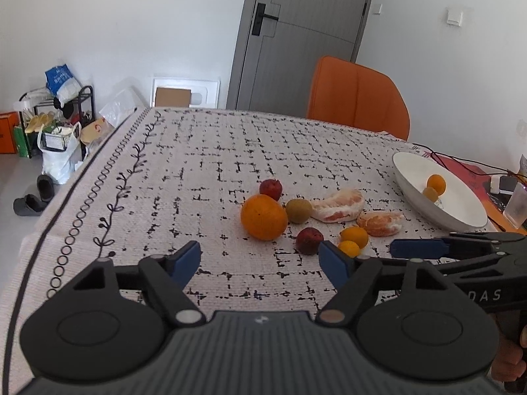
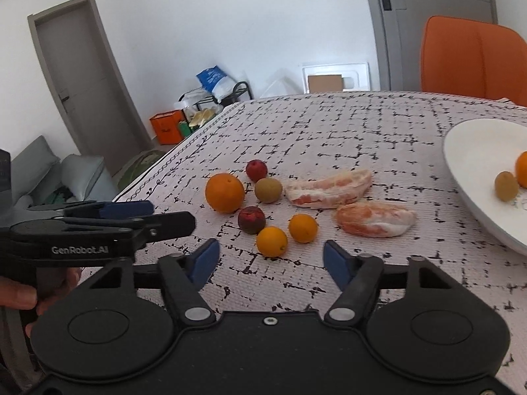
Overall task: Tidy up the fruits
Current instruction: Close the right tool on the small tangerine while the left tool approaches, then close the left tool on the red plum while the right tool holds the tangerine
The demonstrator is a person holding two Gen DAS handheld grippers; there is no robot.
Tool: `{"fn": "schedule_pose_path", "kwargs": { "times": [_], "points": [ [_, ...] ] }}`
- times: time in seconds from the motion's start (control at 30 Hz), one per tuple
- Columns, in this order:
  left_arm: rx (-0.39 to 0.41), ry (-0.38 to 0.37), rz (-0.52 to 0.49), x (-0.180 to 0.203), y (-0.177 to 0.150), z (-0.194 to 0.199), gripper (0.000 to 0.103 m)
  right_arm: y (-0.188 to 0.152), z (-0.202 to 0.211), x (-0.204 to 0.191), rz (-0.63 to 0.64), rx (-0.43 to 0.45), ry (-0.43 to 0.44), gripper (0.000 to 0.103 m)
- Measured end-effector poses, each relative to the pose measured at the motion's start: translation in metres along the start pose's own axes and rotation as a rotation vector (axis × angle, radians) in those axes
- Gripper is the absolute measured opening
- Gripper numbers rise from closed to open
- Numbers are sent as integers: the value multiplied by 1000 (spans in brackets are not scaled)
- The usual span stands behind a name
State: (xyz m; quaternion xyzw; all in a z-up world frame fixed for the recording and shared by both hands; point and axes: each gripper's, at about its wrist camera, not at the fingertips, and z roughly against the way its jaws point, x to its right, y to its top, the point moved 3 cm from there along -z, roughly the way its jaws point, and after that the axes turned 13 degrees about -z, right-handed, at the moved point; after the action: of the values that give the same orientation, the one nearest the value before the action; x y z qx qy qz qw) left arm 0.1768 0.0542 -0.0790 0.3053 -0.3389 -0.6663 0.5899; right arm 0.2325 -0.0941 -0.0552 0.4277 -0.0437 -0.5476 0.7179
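Both the left gripper (image 1: pixel 260 260) and right gripper (image 2: pixel 270 260) hover with jaws spread and empty just short of fruit scattered beside a white plate (image 2: pixel 474 164).

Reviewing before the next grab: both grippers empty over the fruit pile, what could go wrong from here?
1. The small oranges and dark plum sit bunched; closing on one may roll its neighbours.
2. The peeled pomelo segments look soft and could tear if pinched.
3. The left gripper and right gripper converge side by side and might collide.
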Motion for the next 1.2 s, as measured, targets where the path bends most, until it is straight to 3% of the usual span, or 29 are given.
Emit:
{"fn": "schedule_pose_path", "kwargs": {
  "times": [0.37, 0.43, 0.47, 0.93, 1.2],
  "points": [
    [-27, -16, 21, -7, -2, -16, 59, 4, -24, 0, 6, -49, 9, 42],
    [-32, -24, 29, -7, -2, -18, 55, 4, -26, 0, 20, -44, 8, 26],
    [-31, -28, 32, -7, -2, -18, 53, 5, -26, 0, 21, -43, 4, 23],
    [-26, -94, -6, 22, 2, -29, 47, 7, 0, 15, -7, -5, 1, 23],
    [-33, -87, -25, 35, 8, -43, 43, 10, 18, 33, -42, 35, -38, 23]
  ]
}}
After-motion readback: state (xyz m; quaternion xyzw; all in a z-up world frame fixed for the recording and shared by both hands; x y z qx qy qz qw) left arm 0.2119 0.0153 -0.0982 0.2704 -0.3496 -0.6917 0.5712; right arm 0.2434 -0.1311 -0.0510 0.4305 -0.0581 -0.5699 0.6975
